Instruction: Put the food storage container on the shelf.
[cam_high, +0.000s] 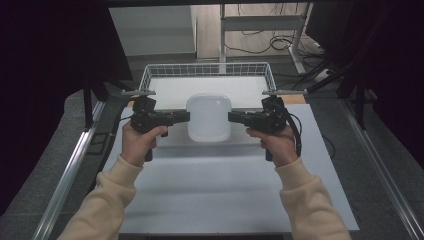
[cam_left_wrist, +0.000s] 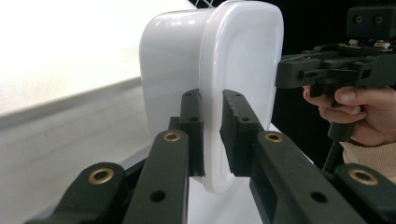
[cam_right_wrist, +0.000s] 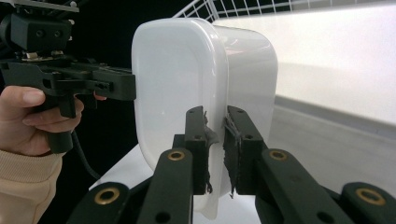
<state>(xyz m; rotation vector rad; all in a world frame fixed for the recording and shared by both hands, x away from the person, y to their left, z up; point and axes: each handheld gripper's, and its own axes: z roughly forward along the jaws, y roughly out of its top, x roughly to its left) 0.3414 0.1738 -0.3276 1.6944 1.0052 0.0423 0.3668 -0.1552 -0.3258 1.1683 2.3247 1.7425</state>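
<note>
A white tub (cam_high: 209, 118) with rounded corners is held up between the two grippers, above the near edge of a wire basket (cam_high: 207, 70) and the white table (cam_high: 220, 185) in front of it. The left gripper (cam_high: 184, 117) pinches the tub's rim on its left side; in the left gripper view its jaws are clamped on the thin rim (cam_left_wrist: 212, 140), one pad on each face, with the tub's body bulging away to the left of the jaws. The right gripper (cam_high: 234, 117) grips the opposite side the same way; in the right gripper view its jaws close on the rim (cam_right_wrist: 217, 149), torn grey padding showing on both pads, and the tub's body swells to the right of them. Each gripper view shows the other gripper beyond the tub, touching its far edge, held by a hand (cam_left_wrist: 359, 114) in a cream sleeve (cam_right_wrist: 23, 186). In the high view both forearms reach in from below, the hands level with each other, the tub's open rim facing the person. Behind the basket lie cables (cam_high: 280, 42) on the floor.
</note>
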